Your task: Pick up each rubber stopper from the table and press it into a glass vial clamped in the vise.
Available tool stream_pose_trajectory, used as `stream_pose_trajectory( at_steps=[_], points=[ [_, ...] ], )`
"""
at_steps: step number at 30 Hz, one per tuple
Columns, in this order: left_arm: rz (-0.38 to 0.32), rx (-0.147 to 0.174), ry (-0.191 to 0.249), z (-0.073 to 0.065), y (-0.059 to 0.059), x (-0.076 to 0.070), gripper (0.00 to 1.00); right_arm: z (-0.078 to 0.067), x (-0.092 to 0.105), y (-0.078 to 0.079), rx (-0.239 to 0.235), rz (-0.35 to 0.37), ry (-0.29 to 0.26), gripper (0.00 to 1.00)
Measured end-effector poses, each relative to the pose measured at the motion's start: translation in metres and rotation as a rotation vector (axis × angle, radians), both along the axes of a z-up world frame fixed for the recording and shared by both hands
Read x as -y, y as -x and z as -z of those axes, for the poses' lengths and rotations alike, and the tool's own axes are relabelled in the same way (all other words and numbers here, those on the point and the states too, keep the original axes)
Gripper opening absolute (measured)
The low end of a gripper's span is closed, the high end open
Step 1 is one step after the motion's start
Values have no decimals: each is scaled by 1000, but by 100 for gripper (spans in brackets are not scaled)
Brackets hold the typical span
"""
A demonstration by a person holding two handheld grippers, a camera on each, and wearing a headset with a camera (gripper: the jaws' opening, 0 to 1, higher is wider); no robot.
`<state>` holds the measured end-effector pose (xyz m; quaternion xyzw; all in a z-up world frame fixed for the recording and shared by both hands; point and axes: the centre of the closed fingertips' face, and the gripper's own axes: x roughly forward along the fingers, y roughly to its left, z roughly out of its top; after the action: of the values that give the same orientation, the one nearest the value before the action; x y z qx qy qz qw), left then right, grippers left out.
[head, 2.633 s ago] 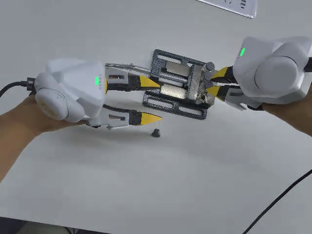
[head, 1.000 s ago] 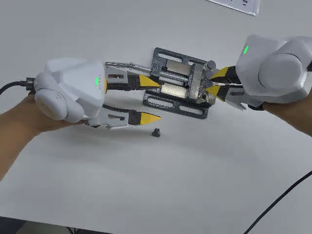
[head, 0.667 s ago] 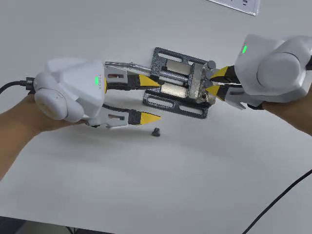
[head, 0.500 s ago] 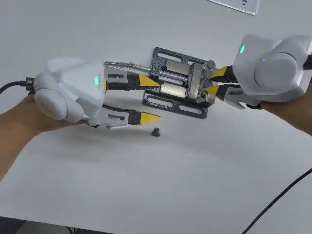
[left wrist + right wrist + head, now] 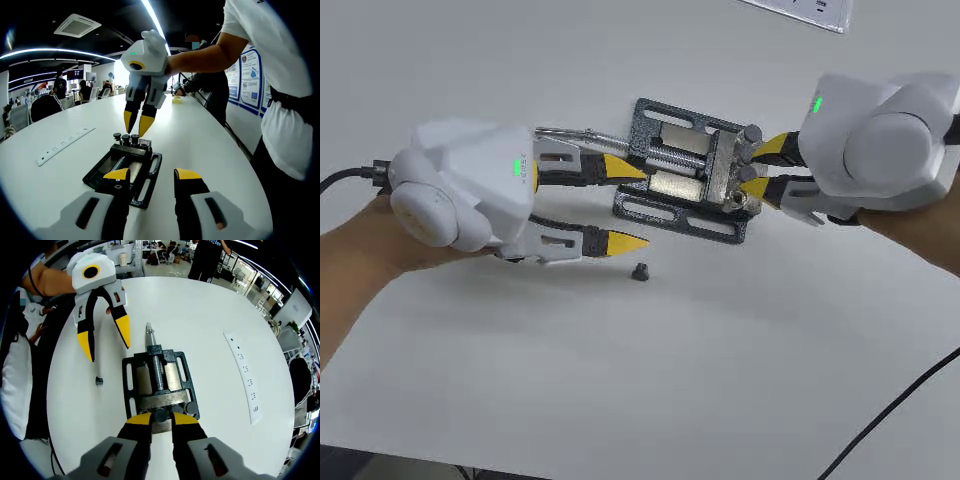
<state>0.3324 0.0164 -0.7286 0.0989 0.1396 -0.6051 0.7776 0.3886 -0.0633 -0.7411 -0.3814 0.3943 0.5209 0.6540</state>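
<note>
L gripper (image 5: 640, 205): jaws wide, empty, vise's (image 5: 672, 215) 9 o'clock.
R gripper (image 5: 766, 167): narrow gap, over stoppered vials (image 5: 160, 415).
Loose stopper (image 5: 640, 272): vise's 7 o'clock.

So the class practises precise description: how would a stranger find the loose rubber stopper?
Find the dark vise in the middle of the white table. Just off its near long side lies a small dark stopper, alone on bare tabletop, whereas the other stoppers stand atop the vise's end.
</note>
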Motion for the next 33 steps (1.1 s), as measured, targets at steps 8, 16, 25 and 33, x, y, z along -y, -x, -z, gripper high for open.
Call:
stream_pose_trajectory(
  at_steps=[8, 16, 25, 33],
  points=[
    [1, 2, -2, -1, -1, 0, 32, -6, -1, -3, 9, -13, -4, 5],
    [0, 2, -1, -1, -1, 0, 32, -3, 1, -2, 2, -24, 12, 0],
    [-3, -1, -2, 0, 0, -1, 32, 0, -1, -1, -7, -27, 13, 1],
    [-8, -3, 0, 1, -1, -1, 32, 4, -1, 0, -14, -39, 22, 1]
  ],
)
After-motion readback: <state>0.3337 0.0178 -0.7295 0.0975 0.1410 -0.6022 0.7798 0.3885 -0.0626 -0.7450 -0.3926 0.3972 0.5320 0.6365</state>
